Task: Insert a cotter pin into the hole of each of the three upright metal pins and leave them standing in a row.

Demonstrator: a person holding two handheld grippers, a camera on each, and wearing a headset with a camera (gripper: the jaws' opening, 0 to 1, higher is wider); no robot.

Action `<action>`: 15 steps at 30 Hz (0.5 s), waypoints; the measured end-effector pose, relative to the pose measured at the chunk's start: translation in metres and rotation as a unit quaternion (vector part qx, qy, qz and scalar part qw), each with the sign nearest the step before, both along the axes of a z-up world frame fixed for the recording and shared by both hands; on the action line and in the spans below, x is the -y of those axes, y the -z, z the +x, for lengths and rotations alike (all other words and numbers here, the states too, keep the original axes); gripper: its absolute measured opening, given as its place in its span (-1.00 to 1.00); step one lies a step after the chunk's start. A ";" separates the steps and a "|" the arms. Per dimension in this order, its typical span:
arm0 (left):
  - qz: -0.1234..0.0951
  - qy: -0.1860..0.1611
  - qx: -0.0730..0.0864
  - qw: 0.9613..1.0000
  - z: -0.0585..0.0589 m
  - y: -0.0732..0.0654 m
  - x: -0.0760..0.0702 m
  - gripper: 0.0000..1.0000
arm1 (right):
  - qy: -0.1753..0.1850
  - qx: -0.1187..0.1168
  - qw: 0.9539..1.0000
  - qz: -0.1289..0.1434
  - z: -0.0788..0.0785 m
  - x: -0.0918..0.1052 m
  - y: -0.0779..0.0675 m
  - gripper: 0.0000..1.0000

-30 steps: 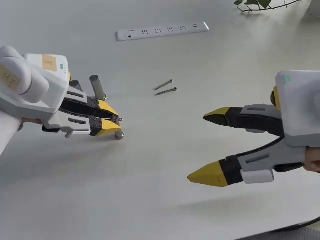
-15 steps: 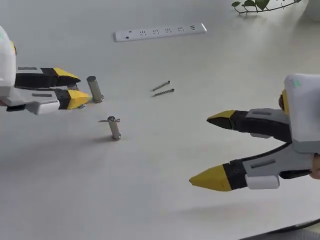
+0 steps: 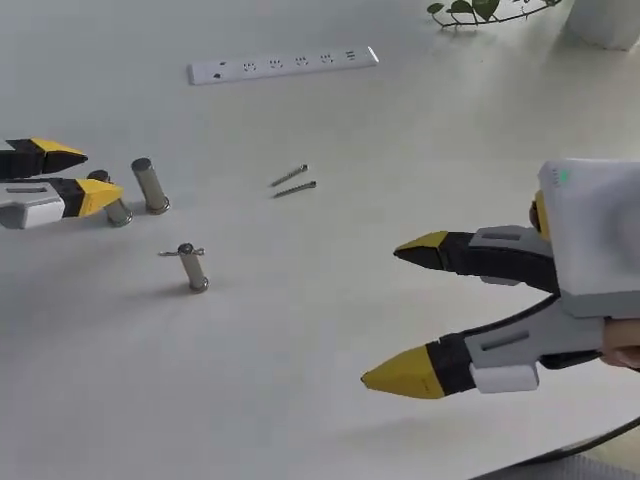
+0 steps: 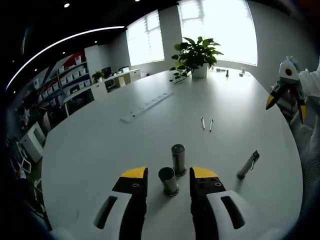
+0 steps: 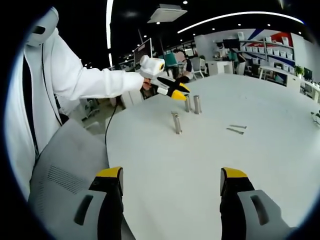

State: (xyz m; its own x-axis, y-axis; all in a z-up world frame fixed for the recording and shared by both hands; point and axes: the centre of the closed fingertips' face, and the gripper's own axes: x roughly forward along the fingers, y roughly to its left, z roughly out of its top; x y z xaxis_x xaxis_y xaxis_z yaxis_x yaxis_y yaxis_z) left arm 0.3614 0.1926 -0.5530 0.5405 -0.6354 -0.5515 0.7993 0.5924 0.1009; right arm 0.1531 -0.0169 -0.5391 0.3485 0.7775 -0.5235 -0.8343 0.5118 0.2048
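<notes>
**On a white workbench, the open left gripper straddles a bare metal pin**

At the left edge of the white table (image 3: 330, 330), the left gripper (image 3: 100, 177) sits low over the surface, its yellow-tipped jaws a small way apart. In the left gripper view, the first bare pin (image 4: 169, 181) stands upright between those jaws with a gap on each side, so the gripper surrounds it without holding it. The second bare pin (image 4: 178, 159) stands upright just beyond the jaw tips, close beside the first.

Nearer to the person and a little to the right of that pair stands the fitted pin (image 3: 191, 267). A thin cotter pin (image 3: 172, 252) passes crosswise through its top and sticks out to the left. It stands apart from the two bare pins.

Further right, around the middle of the table, two loose cotter pins (image 3: 293, 182) lie flat side by side, almost parallel. Neither touches a metal pin.

At the right, near the person, the right gripper (image 3: 382, 315) hangs above bare table with its jaws spread wide and nothing between them. It is well apart from all the pins.

Along the far side of the table lies a white power strip (image 3: 283, 65). At the far right corner are the trailing leaves of a plant (image 3: 480, 10) and a white pot (image 3: 605, 20). In the right gripper view, a person's white sleeve (image 5: 75, 75) reaches to the left gripper.
</notes>
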 end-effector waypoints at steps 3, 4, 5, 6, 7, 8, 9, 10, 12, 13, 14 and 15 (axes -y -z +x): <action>-0.006 -0.006 -0.010 1.000 0.003 0.006 -0.001 -0.44 | 0.005 -0.006 1.000 -0.003 0.000 0.003 0.003 0.54; -0.006 -0.010 -0.015 1.000 0.003 0.009 -0.001 -0.47 | 0.005 -0.007 1.000 -0.004 -0.001 0.003 0.003 0.54; -0.002 -0.009 -0.014 1.000 0.003 0.011 -0.002 -0.48 | 0.006 -0.010 1.000 -0.005 -0.001 0.004 0.004 0.54; 0.000 -0.010 -0.015 1.000 0.003 0.013 -0.003 -0.48 | 0.006 -0.010 1.000 -0.006 -0.001 0.004 0.005 0.53; 0.003 -0.012 -0.017 1.000 0.004 0.015 -0.005 -0.48 | 0.007 -0.012 1.000 -0.006 -0.001 0.003 0.005 0.53; 0.007 -0.014 -0.015 1.000 0.004 0.016 -0.006 -0.49 | 0.007 -0.013 1.000 -0.005 -0.001 0.003 0.005 0.53; 0.006 -0.014 -0.016 1.000 0.004 0.017 -0.006 -0.49 | 0.007 -0.015 1.000 -0.004 -0.001 0.002 0.006 0.53; -0.002 -0.016 -0.021 1.000 0.004 0.018 -0.006 -0.51 | 0.006 -0.017 1.000 -0.003 0.000 0.001 0.006 0.53; -0.005 -0.015 -0.022 1.000 0.003 0.019 -0.005 -0.52 | 0.005 -0.017 1.000 -0.004 0.000 -0.001 0.007 0.53; -0.003 -0.014 -0.022 1.000 0.002 0.020 -0.004 -0.52 | 0.005 -0.017 1.000 -0.003 0.001 -0.002 0.006 0.53; -0.001 -0.013 -0.024 1.000 0.002 0.022 -0.004 -0.52 | 0.005 -0.017 1.000 0.000 0.001 -0.004 0.006 0.53; 0.001 -0.013 -0.026 1.000 0.001 0.023 -0.004 -0.53 | 0.005 -0.017 1.000 0.001 0.001 -0.004 0.005 0.53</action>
State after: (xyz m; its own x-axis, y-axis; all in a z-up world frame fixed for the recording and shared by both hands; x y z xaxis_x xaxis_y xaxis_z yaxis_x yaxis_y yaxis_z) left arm 0.3624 0.1969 -0.5761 0.5279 -0.6206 -0.5799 0.7876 0.6132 0.0608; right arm 0.1545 -0.0126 -0.5444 0.3387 0.7751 -0.5333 -0.8213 0.5201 0.2343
